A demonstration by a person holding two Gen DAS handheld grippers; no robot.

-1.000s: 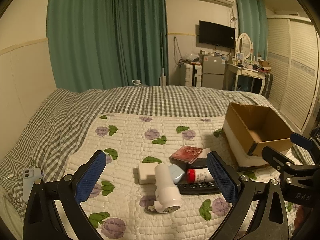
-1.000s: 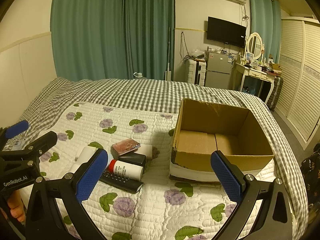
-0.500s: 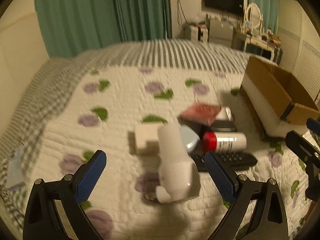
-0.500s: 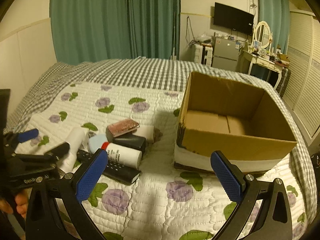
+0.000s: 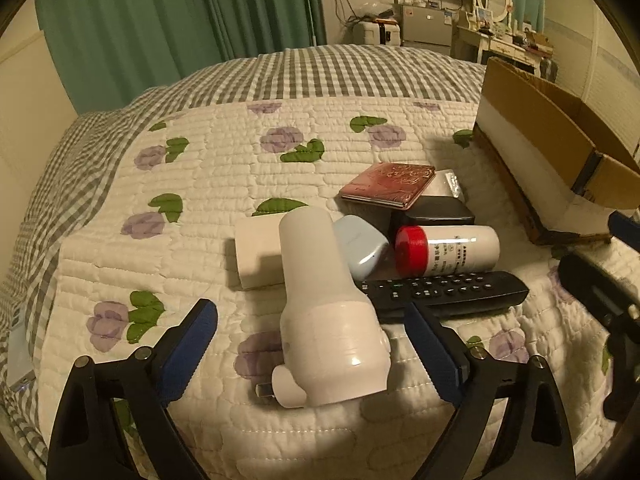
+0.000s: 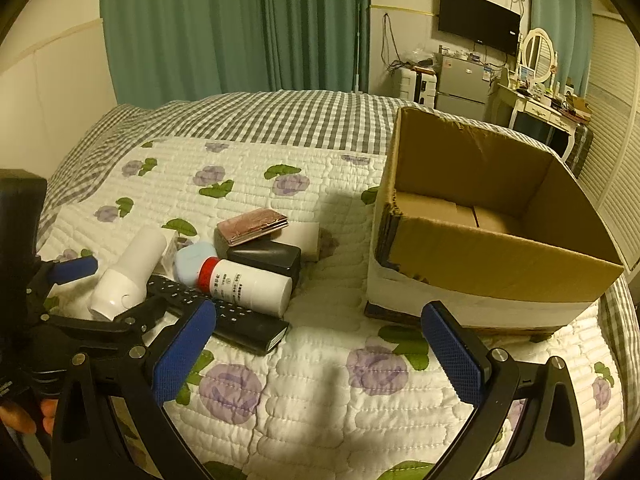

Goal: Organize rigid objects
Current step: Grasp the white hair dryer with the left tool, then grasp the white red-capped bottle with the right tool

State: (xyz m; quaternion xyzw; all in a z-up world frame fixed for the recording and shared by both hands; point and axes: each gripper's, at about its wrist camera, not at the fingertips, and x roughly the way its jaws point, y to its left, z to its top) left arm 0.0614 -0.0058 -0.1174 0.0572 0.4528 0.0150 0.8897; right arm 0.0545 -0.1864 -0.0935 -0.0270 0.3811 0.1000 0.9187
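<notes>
A pile of objects lies on the quilt: a white plastic device (image 5: pixel 324 308) (image 6: pixel 128 268), a white bottle with a red cap (image 5: pixel 448 250) (image 6: pixel 246 286), a black remote (image 5: pixel 444 290) (image 6: pixel 228 316), a pale blue case (image 5: pixel 360 244), a black case (image 6: pixel 266 258), a reddish wallet (image 5: pixel 390 186) (image 6: pixel 254 226) and a white box (image 5: pixel 256 252). My left gripper (image 5: pixel 312 344) is open, its jaws on either side of the white device's wide end, not touching. My right gripper (image 6: pixel 320 344) is open and empty above bare quilt. An open cardboard box (image 6: pixel 496 256) (image 5: pixel 552 152) stands at the right.
The bed has a floral quilt (image 6: pixel 320 376) over a grey checked sheet (image 5: pixel 320 72). Green curtains, a TV, a small fridge and a dressing table stand beyond the bed. The left gripper (image 6: pixel 72 292) shows at the left of the right wrist view.
My left gripper has moved down and forward to straddle the white device. My right gripper has drifted slightly closer to the quilt and the box.
</notes>
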